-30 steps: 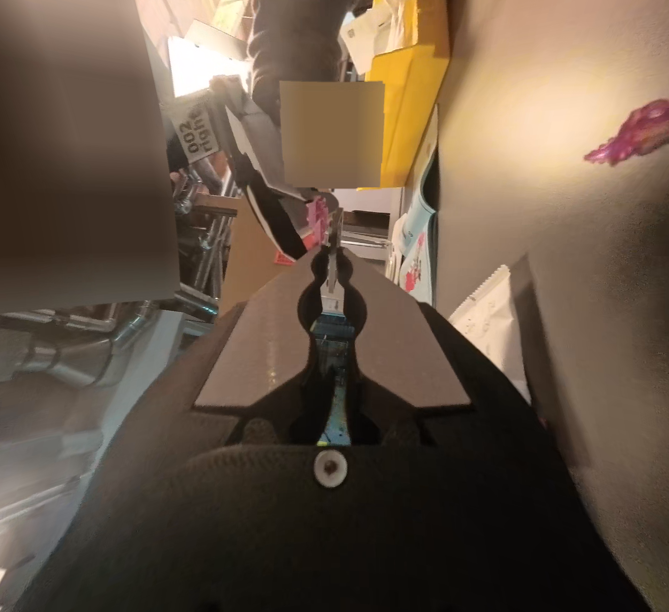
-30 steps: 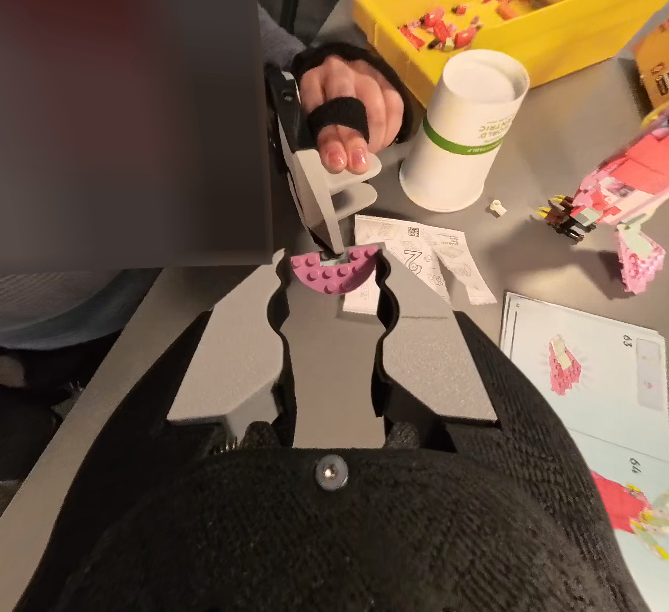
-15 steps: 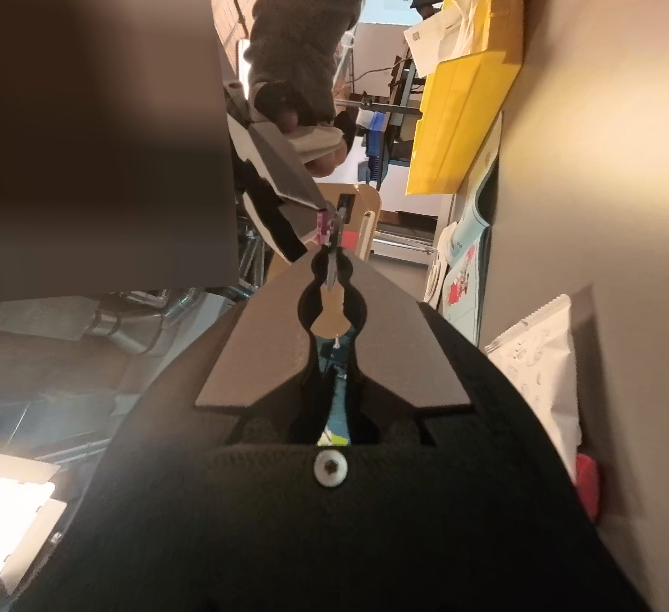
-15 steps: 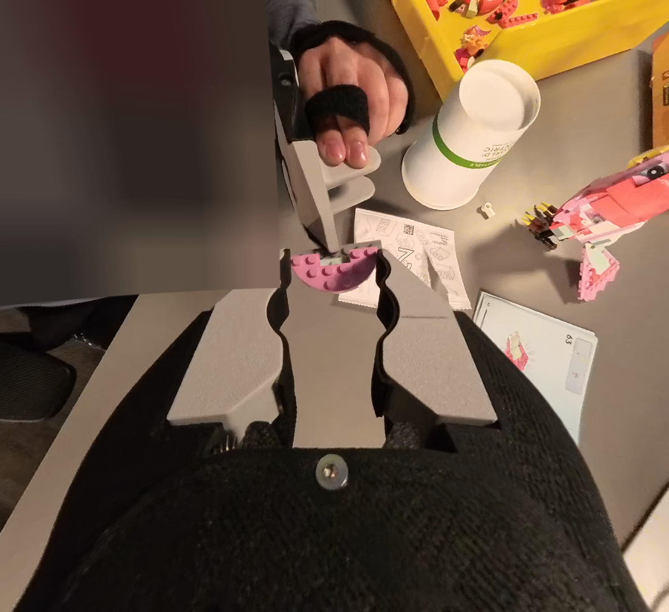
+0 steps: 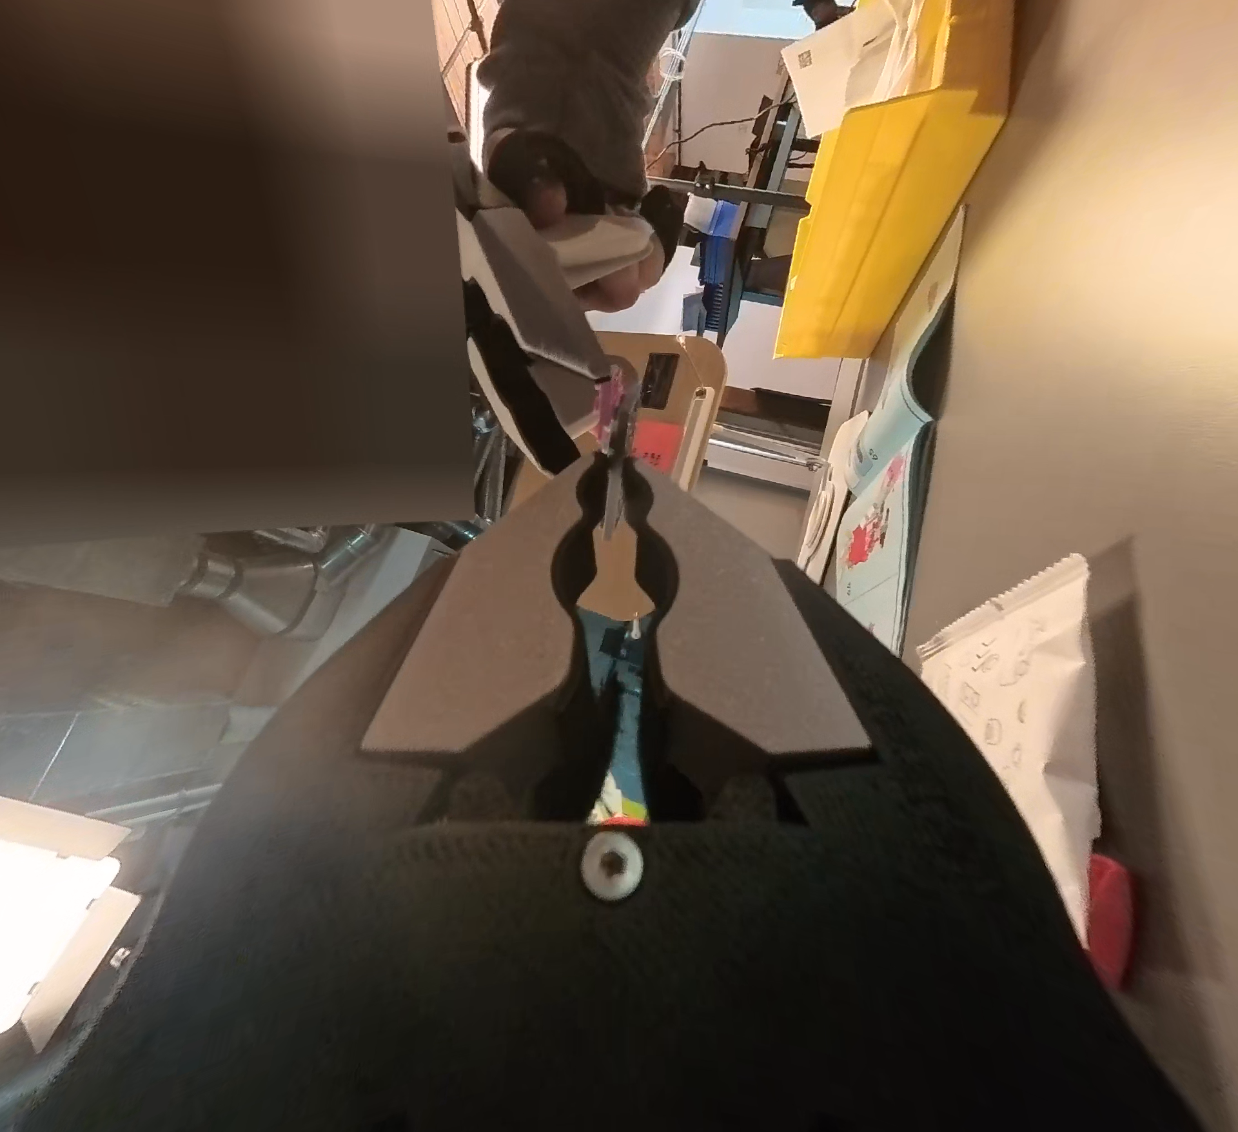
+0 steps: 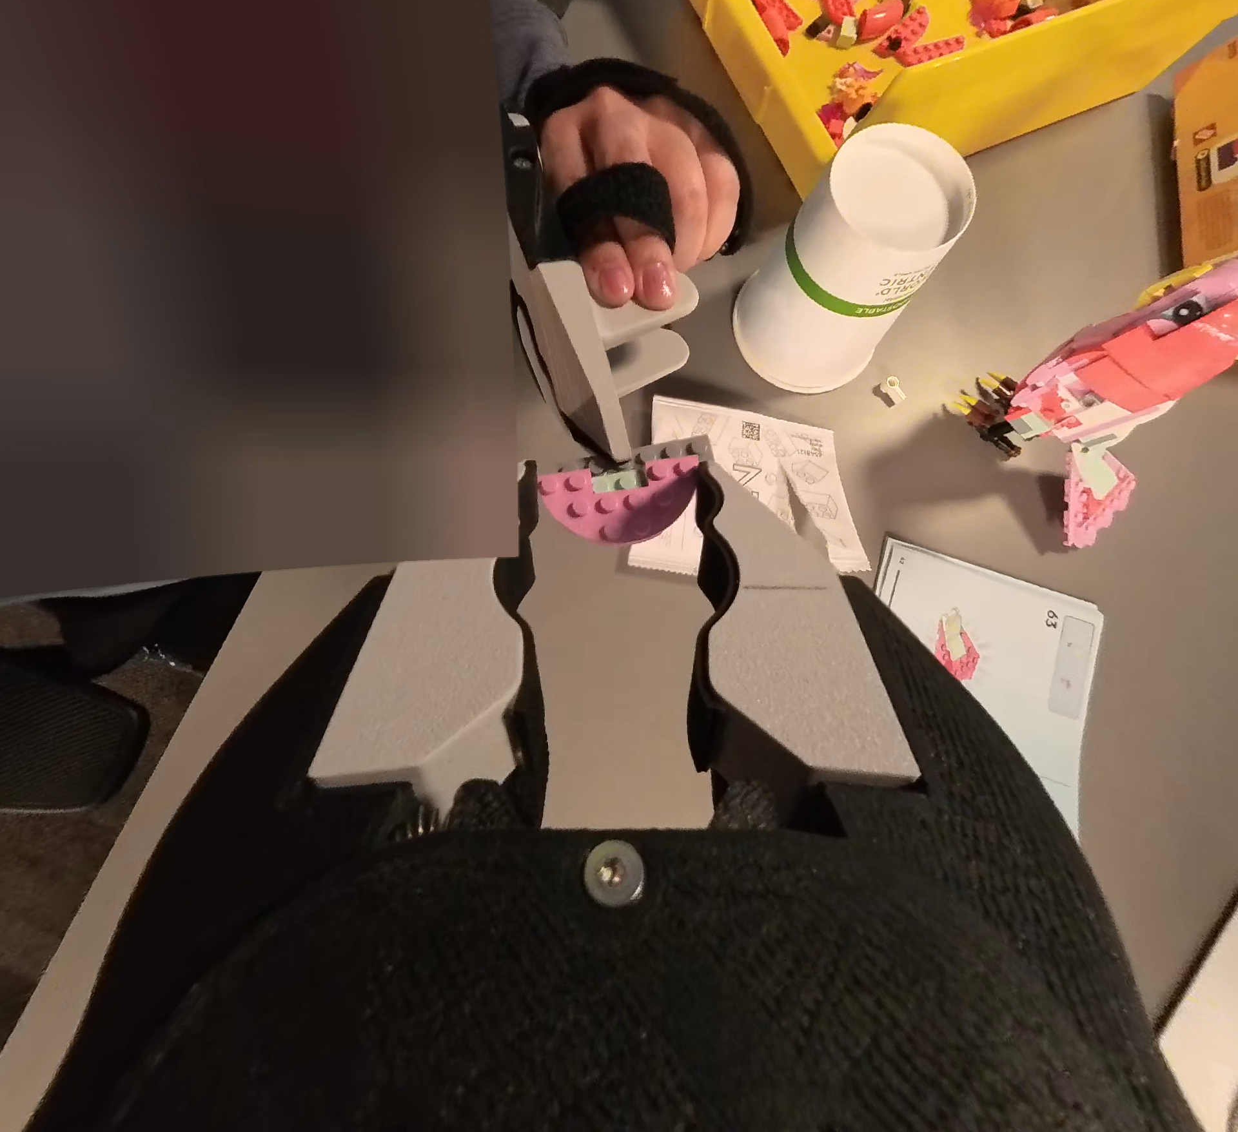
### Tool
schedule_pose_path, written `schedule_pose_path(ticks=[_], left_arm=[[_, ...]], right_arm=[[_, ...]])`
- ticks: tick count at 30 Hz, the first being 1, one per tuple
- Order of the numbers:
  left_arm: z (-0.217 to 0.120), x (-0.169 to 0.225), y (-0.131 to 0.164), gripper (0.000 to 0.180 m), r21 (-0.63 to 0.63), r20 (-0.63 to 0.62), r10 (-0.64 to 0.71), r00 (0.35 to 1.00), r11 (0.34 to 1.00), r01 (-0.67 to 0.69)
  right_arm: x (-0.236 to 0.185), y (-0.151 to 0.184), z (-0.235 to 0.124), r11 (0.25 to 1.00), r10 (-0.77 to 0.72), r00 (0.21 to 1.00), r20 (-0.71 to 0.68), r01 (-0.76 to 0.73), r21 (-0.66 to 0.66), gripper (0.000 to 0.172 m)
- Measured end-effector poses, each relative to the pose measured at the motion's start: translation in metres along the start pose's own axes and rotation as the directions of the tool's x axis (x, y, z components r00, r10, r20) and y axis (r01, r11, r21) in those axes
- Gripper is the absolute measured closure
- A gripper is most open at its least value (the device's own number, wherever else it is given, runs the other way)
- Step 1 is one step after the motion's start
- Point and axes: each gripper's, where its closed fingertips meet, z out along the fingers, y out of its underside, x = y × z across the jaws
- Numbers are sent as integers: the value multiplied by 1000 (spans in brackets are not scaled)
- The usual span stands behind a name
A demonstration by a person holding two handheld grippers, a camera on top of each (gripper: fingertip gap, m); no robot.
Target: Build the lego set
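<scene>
My right gripper [image 6: 613,484] is shut on a pink half-round plate [image 6: 616,517] and holds it by its two ends above the grey table [image 6: 938,497]. A small mint piece [image 6: 620,482] sits at the plate's straight edge. My left gripper [image 5: 613,463] is shut on a thin grey plate [image 5: 615,497], seen edge-on. In the right wrist view its fingers [image 6: 589,376] come down from above, and the grey plate [image 6: 676,450] lies along the pink plate's straight edge. The pink plate [image 5: 607,410] also shows in the left wrist view, between the right gripper's fingers [image 5: 536,323].
A yellow bin [image 6: 938,88] of red and pink bricks stands at the back. An upturned white cup [image 6: 851,283], a printed paper bag [image 6: 750,470], a small white piece [image 6: 894,390], a pink and red brick model [image 6: 1139,376] and an open booklet [image 6: 991,651] lie on the table. Left and right tips are no more than a few centimetres apart.
Both grippers keep their grasps and stay joined at the plates. They have lifted and tilted together. More of the grey plate now shows along the pink plate's straight edge.
</scene>
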Motion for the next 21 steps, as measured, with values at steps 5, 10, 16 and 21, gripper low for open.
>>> schedule_pose_path(ticks=[5, 10, 16, 21], left_arm=[[-1, -5, 1, 178, -6, 23, -11, 1000, 1000, 12], [-1, -10, -1, 178, -3, 35, -30, 999, 1000, 30], [-2, -12, -1, 178, -2, 36, -62, 997, 998, 62], [-3, -18, -4, 179, 19, 42, -122, 992, 992, 121]], right_arm=[[1, -5, -2, 1000, 8, 1000, -4, -8, 14, 126], [-1, -9, -3, 999, 34, 999, 28, -34, 8, 126], [-2, -10, -3, 999, -49, 999, 13, 49, 14, 126], [-4, -17, -5, 998, -7, 999, 31, 5, 68, 126]])
